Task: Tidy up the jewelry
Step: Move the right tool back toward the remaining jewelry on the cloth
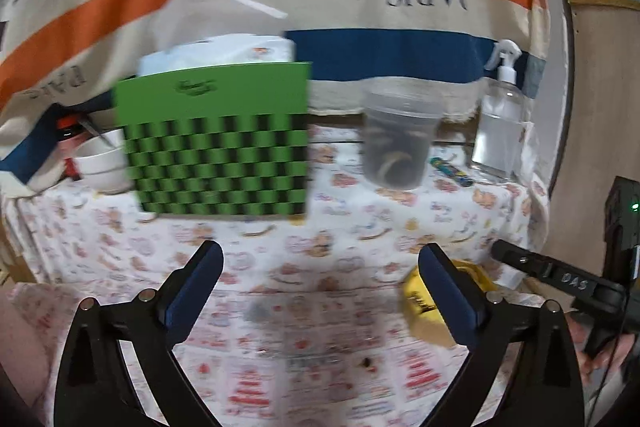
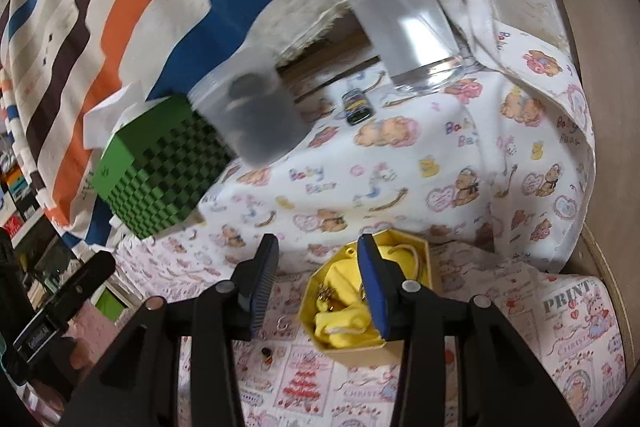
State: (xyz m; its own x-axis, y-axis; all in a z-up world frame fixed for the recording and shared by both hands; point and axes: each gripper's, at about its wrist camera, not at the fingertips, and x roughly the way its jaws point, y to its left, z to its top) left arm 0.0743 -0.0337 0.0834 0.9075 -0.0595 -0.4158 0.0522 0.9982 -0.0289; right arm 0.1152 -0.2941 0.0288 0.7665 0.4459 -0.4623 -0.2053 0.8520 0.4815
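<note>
A yellow octagonal jewelry box (image 2: 416, 259) lies open on the patterned cloth, with yellow fabric and small metal pieces inside. My right gripper (image 2: 318, 241) hovers over its left edge, open, with nothing between the fingers. Its right finger (image 2: 374, 287) covers part of the box. A small dark earring (image 2: 266, 353) and a thin ring (image 2: 283, 323) lie loose on the cloth left of the box. My left gripper (image 1: 320, 251) stands wide open and empty above the cloth. In its view the earring (image 1: 367, 363) lies low between the fingers, and the box (image 1: 416, 307) is half hidden behind its right finger.
A green checkered box (image 1: 216, 143) stands at the back with a tissue pack (image 1: 216, 51) behind it. To its right are a clear plastic cup (image 1: 396, 135) holding bangles, a small tube (image 1: 452, 171) and a spray bottle (image 1: 500, 123). White bowls (image 1: 102, 163) sit far left.
</note>
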